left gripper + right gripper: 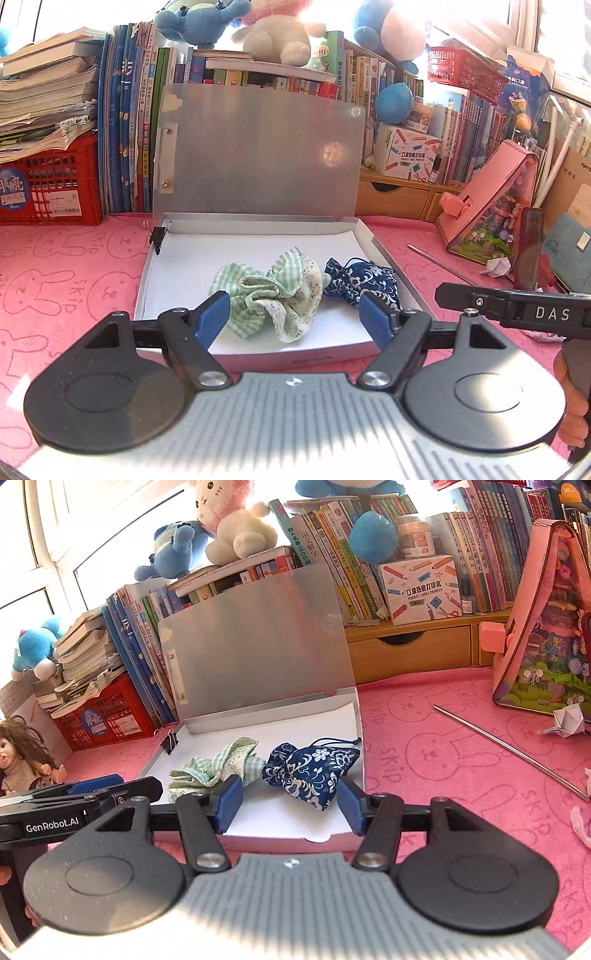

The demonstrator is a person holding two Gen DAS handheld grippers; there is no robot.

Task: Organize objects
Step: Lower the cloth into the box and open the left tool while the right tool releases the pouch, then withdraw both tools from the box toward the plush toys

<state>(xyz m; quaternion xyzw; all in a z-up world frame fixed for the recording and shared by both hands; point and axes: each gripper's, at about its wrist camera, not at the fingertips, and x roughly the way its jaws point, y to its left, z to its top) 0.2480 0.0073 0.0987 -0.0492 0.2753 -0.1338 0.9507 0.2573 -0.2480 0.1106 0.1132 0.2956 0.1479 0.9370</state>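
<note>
In the left wrist view, the left gripper point(295, 319) fills the lower frame, its jaws spread apart and holding nothing. The green checked cloth point(271, 293) lies mid-frame in the open box point(391, 258), just beyond and between the jaws, with the blue flowered pouch point(364, 282) touching its right side. In the right wrist view, the right gripper point(290, 805) has its jaws parted and empty; the pouch point(314, 770) lies just beyond them, the cloth point(210, 770) to its left, on the pink desk point(461, 775).

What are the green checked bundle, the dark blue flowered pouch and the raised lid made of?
Green checked bundle: soft woven cloth, matte, crumpled into folds. Dark blue flowered pouch: printed fabric, gathered by a cord. Raised lid: probably frosted plastic, semi-gloss with a glare spot.
</note>
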